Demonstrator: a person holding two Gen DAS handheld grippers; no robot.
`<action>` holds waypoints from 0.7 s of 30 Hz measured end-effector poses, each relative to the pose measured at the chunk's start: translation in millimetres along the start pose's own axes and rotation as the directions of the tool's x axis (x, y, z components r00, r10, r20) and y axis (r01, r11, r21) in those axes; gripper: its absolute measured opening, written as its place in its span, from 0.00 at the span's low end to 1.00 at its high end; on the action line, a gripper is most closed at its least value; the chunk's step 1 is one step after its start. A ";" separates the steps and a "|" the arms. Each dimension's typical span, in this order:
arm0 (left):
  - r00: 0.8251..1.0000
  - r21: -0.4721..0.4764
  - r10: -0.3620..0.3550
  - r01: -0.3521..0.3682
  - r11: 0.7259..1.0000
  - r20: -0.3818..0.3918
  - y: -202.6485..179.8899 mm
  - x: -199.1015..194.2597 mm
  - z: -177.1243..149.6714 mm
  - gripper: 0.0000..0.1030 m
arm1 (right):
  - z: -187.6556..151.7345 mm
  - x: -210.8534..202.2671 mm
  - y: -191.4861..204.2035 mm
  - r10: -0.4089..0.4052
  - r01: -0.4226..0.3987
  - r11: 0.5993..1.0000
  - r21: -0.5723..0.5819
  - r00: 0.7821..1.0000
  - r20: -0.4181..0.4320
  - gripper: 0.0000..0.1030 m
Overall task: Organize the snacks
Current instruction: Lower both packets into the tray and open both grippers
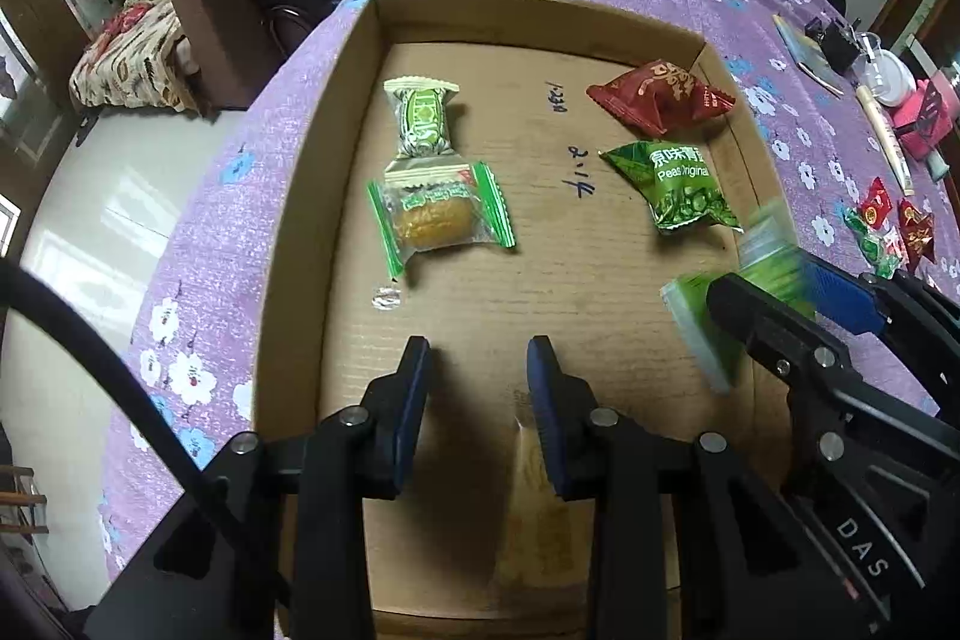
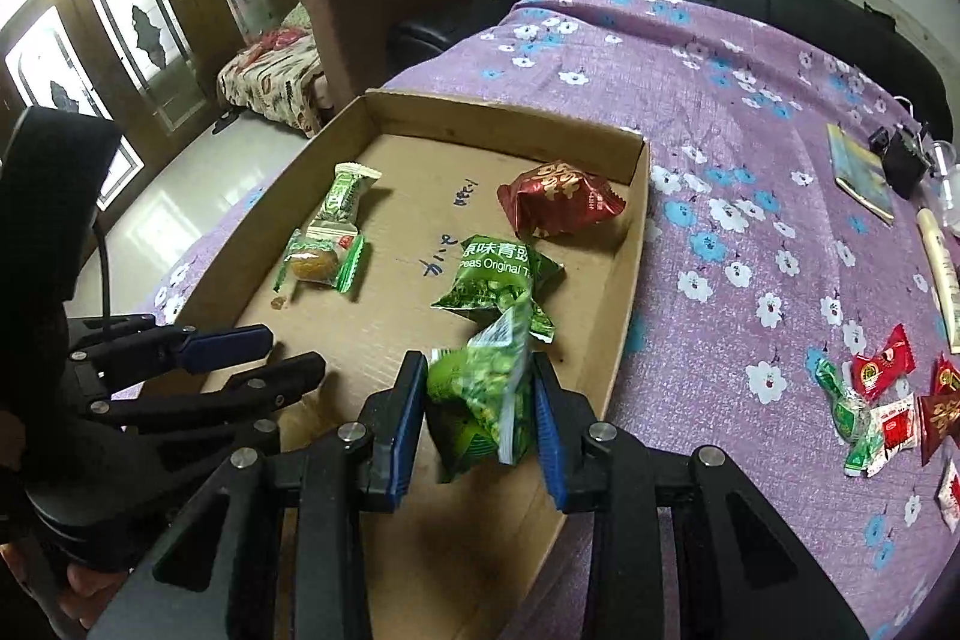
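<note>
Soft, even daylight fills both views — it comes from the glass doors at the left, and glare whitens the glossy floor beside them. Shadows stay faint. Fisheye distortion bows the edges into dark corners. The green packet smears with motion blur in the left wrist view — elsewhere focus holds.

Inside the cardboard tray on the surface, two cake packets lie at its left side, a pea packet and a foil packet at its right, and loose candies lie outside, right of it.
</note>
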State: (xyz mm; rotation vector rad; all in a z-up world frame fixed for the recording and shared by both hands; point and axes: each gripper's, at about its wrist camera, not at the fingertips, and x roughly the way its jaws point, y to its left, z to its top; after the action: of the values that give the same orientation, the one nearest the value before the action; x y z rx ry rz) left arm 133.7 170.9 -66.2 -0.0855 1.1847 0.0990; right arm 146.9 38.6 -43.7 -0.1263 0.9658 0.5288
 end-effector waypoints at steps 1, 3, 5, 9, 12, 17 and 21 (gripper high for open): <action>1.000 0.001 0.002 -0.002 1.000 0.001 -0.3 -0.4 0.0 0.35 | 0.4 -0.2 0.8 -0.005 0.005 1.000 -0.004 1.000 0.002 0.34; 1.000 0.004 0.005 -0.005 1.000 0.006 -0.9 -2.7 -0.1 0.35 | 0.9 -2.5 2.0 -0.007 0.007 1.000 -0.007 1.000 0.006 0.34; 1.000 0.006 0.017 -0.017 1.000 0.015 -1.2 -6.3 -0.7 0.35 | 0.7 -9.1 2.5 -0.005 0.005 1.000 -0.007 1.000 0.020 0.35; 0.998 -0.001 0.034 -0.034 0.999 0.057 -1.6 -20.1 -5.7 0.35 | -6.3 -30.2 -3.6 0.016 -0.018 0.999 0.032 0.998 0.053 0.41; 0.997 -0.005 0.030 -0.029 1.000 0.078 -3.4 -29.2 -9.5 0.35 | -21.5 -47.9 -12.2 0.042 -0.045 0.997 0.056 0.998 0.056 0.46; 0.995 0.002 0.006 -0.007 1.000 0.104 -20.6 -46.1 -16.2 0.35 | -62.2 -71.3 -43.2 0.056 -0.060 0.989 0.137 0.998 0.032 0.47; 0.993 0.030 -0.025 0.022 0.999 0.113 -46.0 -57.4 -22.9 0.35 | -93.0 -87.0 -74.9 0.022 -0.024 0.978 0.206 1.000 0.012 0.47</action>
State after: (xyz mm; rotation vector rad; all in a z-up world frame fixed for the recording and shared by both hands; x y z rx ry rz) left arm 96.9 120.6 -20.9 -0.0675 1.0708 0.0652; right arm 73.8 -89.6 -36.1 0.0736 1.0077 0.4472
